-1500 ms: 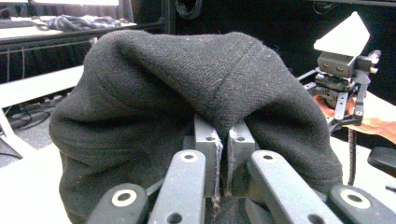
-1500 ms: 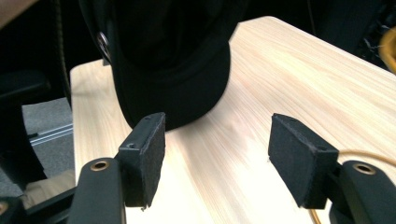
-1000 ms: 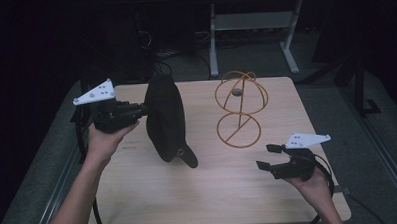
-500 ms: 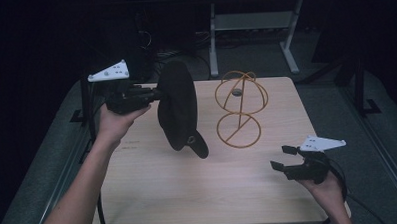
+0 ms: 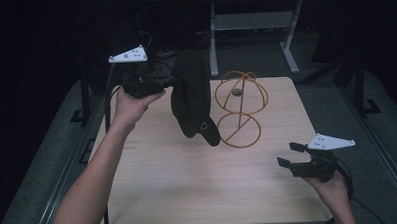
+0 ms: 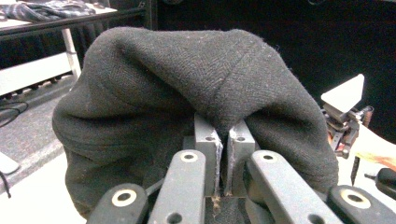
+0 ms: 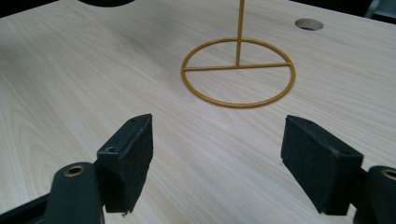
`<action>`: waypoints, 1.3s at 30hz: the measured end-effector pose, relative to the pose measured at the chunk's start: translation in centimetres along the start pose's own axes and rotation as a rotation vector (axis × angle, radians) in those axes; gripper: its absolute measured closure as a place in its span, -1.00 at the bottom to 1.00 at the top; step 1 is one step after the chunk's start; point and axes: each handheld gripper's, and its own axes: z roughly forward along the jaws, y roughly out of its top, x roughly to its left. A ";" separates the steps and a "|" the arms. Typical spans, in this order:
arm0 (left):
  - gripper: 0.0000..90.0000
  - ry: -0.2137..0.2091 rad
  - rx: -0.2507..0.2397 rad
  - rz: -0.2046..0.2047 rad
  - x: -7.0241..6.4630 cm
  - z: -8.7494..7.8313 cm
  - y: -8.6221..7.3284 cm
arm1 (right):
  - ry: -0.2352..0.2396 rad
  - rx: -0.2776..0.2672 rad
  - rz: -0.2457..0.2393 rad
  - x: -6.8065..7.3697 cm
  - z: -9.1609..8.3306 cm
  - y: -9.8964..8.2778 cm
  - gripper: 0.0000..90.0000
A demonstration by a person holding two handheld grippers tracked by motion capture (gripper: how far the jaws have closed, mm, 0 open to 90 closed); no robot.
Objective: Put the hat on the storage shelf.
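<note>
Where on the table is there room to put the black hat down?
Lots of bare wood lies on the near half of the table, between the person's left arm and the right gripper. The far left corner, under the left gripper holding the hat, is free too. It is crowded at the far middle, where the gold wire stand sits.

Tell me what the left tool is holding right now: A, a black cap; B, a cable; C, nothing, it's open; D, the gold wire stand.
A: the left tool is clamped on the black cap, which hangs in the air beside the wire stand; in the left gripper view its jaws pinch the cloth.
</note>
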 end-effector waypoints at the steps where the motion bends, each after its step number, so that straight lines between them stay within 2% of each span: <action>1: 0.92 -0.004 0.007 0.001 0.1 0.7 0.4 | -0.003 -0.001 0.003 -0.1 0.0 -0.1 -0.45; 4: 0.92 -0.009 0.013 0.003 0.3 1.3 0.9 | -0.004 -0.001 0.005 -0.2 -0.1 -0.2 -0.45; 11: 0.92 -0.041 -0.018 -0.022 0.9 3.3 2.6 | -0.013 -0.017 0.014 -0.3 -0.4 -0.6 -0.47; 14: 0.92 -0.047 -0.003 0.004 0.7 4.7 4.1 | -0.017 -0.019 0.016 -0.5 -0.5 -0.7 -0.49; 19: 0.92 -0.040 0.010 0.035 0.3 6.0 5.5 | -0.019 -0.027 0.017 -0.6 -0.7 -0.8 -0.49; 23: 0.91 -0.049 0.000 0.038 0.0 7.5 6.5 | -0.022 -0.026 0.027 -0.8 -0.8 -1.0 -0.49; 25: 0.91 -0.049 0.001 0.038 0.0 7.9 6.6 | -0.023 -0.028 0.026 -0.8 -0.8 -1.0 -0.49; 27: 0.91 -0.056 -0.004 0.018 -0.2 9.1 6.6 | -0.023 -0.026 0.026 -0.9 -0.8 -1.0 -0.50; 29: 0.91 -0.060 -0.005 0.014 -0.2 9.5 6.5 | -0.025 -0.026 0.027 -0.9 -0.7 -1.0 -0.51; 30: 0.91 -0.060 -0.001 0.008 -0.3 10.4 6.4 | -0.025 -0.025 0.027 -0.9 -0.7 -1.0 -0.51; 32: 0.91 -0.061 0.001 0.002 -0.4 10.8 6.4 | -0.026 -0.023 0.026 -0.9 -0.7 -1.0 -0.51; 34: 0.91 -0.053 0.028 -0.003 -0.7 12.1 6.1 | -0.025 -0.020 0.022 -0.8 -0.6 -1.0 -0.51; 35: 0.91 -0.053 0.028 -0.003 -0.7 12.1 6.1 | -0.025 -0.020 0.022 -0.8 -0.6 -1.0 -0.51; 39: 0.91 -0.045 0.060 0.017 -1.4 14.0 6.0 | -0.023 -0.023 0.025 -0.9 -0.7 -1.0 -0.51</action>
